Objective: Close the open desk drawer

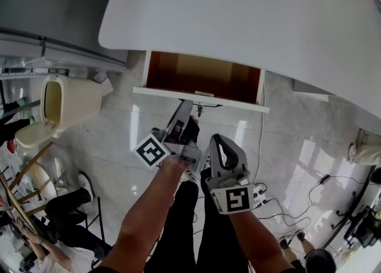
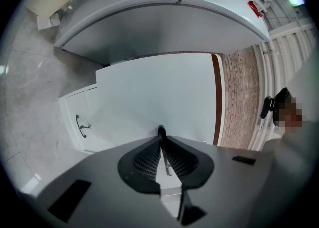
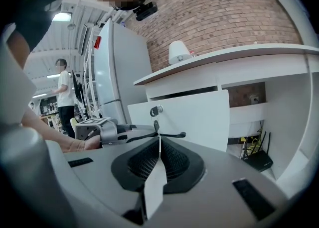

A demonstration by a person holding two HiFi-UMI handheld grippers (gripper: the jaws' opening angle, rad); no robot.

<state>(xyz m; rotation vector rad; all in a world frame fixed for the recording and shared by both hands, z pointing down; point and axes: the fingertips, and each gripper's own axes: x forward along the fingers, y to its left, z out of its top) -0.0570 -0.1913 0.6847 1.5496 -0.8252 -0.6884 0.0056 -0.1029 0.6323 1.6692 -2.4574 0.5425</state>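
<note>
The drawer (image 1: 199, 78) stands pulled out beneath the desk's (image 1: 250, 21) front edge, its brown inside showing and its white front panel facing the person. The left tongs (image 2: 161, 133) reach to that panel and are clenched on the drawer's dark handle (image 3: 177, 134), which sits just under the key lock (image 3: 156, 110). The right tongs (image 3: 159, 140) hover close beside them, short of the panel, pressed together with nothing between.
</note>
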